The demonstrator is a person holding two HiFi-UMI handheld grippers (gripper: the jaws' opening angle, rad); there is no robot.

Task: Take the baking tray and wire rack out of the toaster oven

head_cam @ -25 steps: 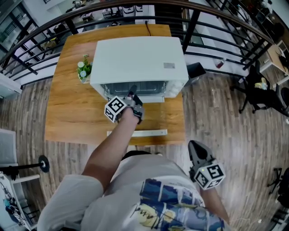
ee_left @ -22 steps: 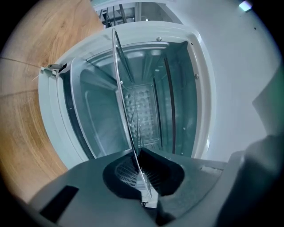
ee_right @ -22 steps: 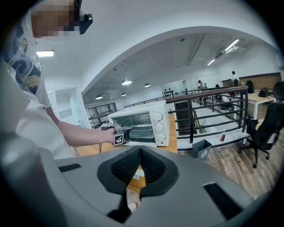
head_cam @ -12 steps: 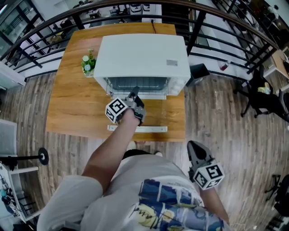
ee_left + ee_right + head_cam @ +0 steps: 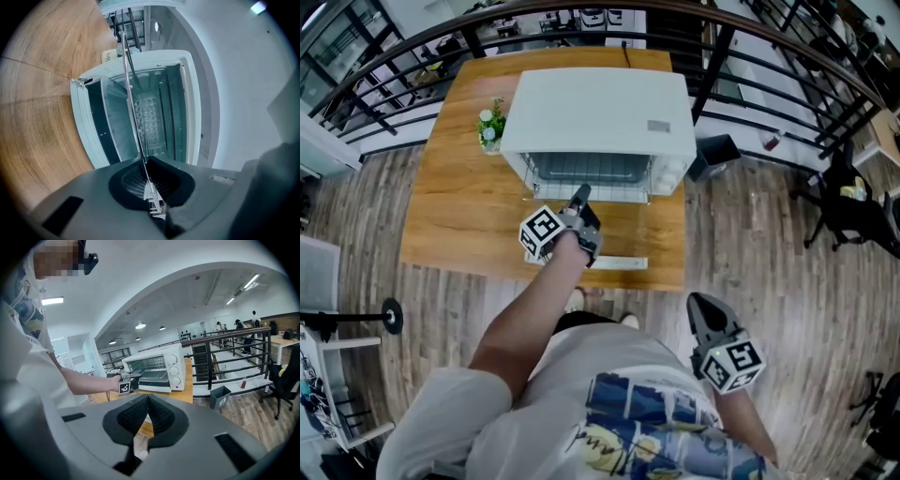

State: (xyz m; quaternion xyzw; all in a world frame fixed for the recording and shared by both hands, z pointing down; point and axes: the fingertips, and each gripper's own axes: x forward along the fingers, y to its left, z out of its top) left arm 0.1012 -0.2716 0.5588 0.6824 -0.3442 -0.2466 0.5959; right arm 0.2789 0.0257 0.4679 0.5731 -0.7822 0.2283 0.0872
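Observation:
The white toaster oven [image 5: 600, 103] stands on the wooden table [image 5: 459, 206] with its glass door folded down. My left gripper [image 5: 579, 195] is level at the oven mouth, shut on the front edge of the wire rack [image 5: 586, 178]. In the left gripper view the rack [image 5: 133, 98] shows edge-on as a thin metal line running from the left gripper [image 5: 146, 159] into the oven [image 5: 190, 93] cavity. I cannot make out the baking tray apart from the rack. My right gripper [image 5: 698, 302] hangs low beside my body, away from the table, shut and empty, and from the right gripper [image 5: 148, 397] the oven [image 5: 159, 357] is seen far off.
The door's white handle [image 5: 605, 264] lies near the table's front edge. A small potted plant [image 5: 492, 127] stands left of the oven. A dark railing [image 5: 750, 56] runs behind the table, with a grey bin [image 5: 712, 150] and an office chair [image 5: 853, 206] to the right.
My left gripper has drawn back from the oven mouth toward me with the rack in its grip. The right gripper has stayed where it was.

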